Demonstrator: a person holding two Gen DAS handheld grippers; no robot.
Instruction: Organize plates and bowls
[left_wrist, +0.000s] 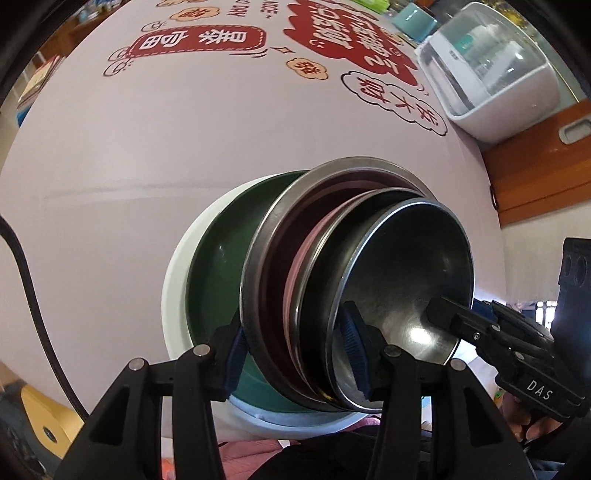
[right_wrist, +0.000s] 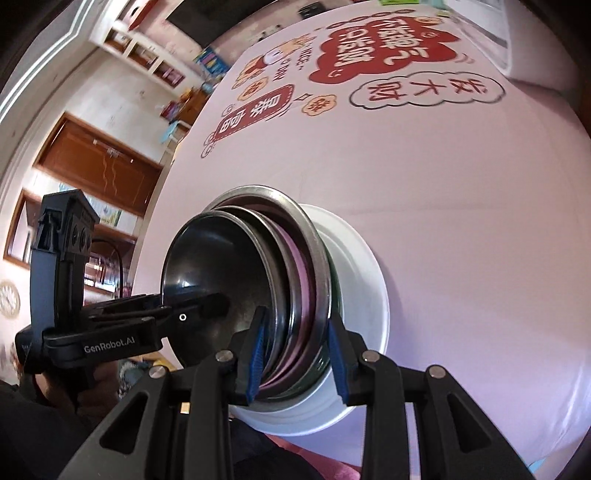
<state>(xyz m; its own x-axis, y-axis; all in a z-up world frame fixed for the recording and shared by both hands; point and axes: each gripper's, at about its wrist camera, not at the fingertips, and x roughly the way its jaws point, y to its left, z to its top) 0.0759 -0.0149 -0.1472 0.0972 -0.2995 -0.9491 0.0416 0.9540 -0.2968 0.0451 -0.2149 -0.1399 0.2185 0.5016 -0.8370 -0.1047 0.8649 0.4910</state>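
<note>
A nested stack stands on the pink printed tablecloth (left_wrist: 147, 155): a white plate (left_wrist: 173, 280) at the bottom, a dark green plate (left_wrist: 214, 273) on it, then a wide steel plate (left_wrist: 273, 221), maroon and pink dishes, and steel bowls with the top bowl (left_wrist: 413, 266) uppermost. My left gripper (left_wrist: 295, 350) is shut across the steel plate and bowls, one pad outside the plate's rim, the other inside the top bowl. From the opposite side my right gripper (right_wrist: 298, 352) is shut on the same stack (right_wrist: 295, 258). Each gripper's inner finger (left_wrist: 443, 314) (right_wrist: 210, 308) shows inside the bowl in the other view.
A white appliance with a clear lid (left_wrist: 491, 74) and a teal container (left_wrist: 413, 18) stand at the table's far right. A black cable (left_wrist: 22, 277) hangs at the left. The table's edge and wooden cabinets (right_wrist: 96, 162) lie beyond the stack.
</note>
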